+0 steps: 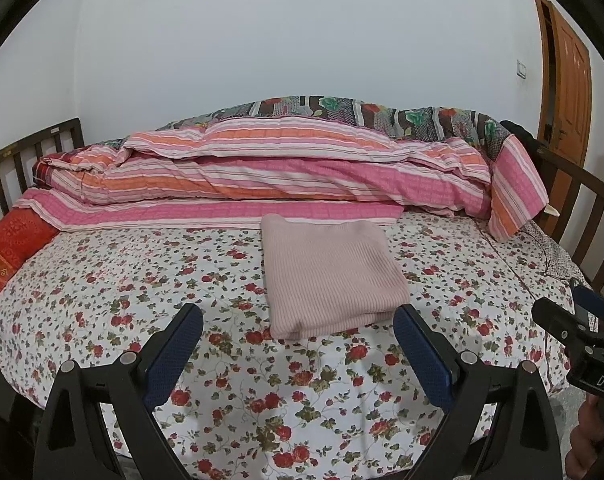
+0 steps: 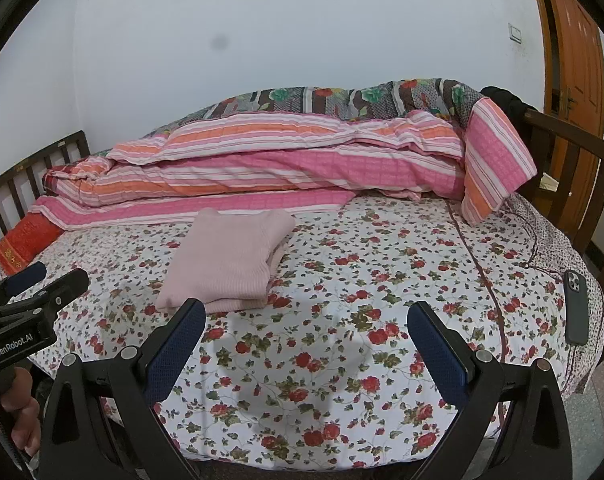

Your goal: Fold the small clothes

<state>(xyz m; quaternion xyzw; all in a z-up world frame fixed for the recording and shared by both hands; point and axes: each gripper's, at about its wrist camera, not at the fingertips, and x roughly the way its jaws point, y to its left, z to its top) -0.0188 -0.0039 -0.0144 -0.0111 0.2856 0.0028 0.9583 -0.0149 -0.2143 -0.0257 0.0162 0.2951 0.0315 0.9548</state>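
A pale pink ribbed garment (image 1: 330, 276) lies folded into a neat rectangle on the floral bedsheet (image 1: 142, 280), just in front of the quilt pile. My left gripper (image 1: 298, 320) hovers open above the sheet, its blue-padded fingertips level with the garment's near edge and not touching it. In the right wrist view the same folded garment (image 2: 230, 256) sits to the upper left. My right gripper (image 2: 306, 316) is open over bare sheet, with its left finger tip close to the garment's near corner. Each gripper also shows at the edge of the other's view, with a hand holding it.
A rolled pink-and-orange striped quilt (image 1: 286, 168) and a patterned blanket lie along the wall side. A red cushion (image 1: 10, 248) sits far left. Dark wooden bed rails (image 2: 574, 168) stand at both ends. A phone (image 2: 578, 304) on a cable lies near the right edge.
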